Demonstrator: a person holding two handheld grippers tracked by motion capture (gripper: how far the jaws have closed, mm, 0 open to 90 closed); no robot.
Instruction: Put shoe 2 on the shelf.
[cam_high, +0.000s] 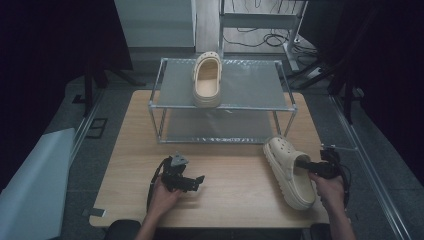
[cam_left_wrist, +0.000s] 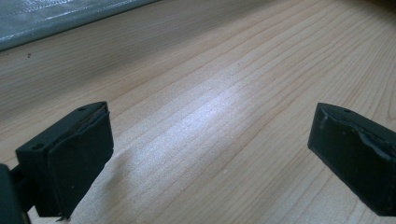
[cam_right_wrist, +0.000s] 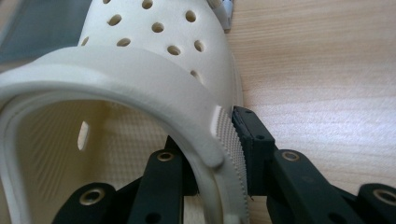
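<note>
Wooden table (cam_high: 225, 195) carries a cream clog (cam_high: 289, 171) at its right. Right gripper (cam_high: 312, 166) clamps the clog's side wall, apparently firmly. Left gripper (cam_high: 192, 182) rests wide open, empty.

Bare wooden table (cam_high: 235, 185) lies open between the two hands. A metal rack (cam_high: 223, 105) blocks the far half, a clog (cam_high: 206, 80) on top.

Cream clog (cam_high: 290, 172) with round holes at near right, matching cream clog (cam_high: 206, 80) on grey metal rack (cam_high: 250, 85), pale wood-grain table (cam_high: 235, 185), black grippers (cam_high: 192, 182).
</note>
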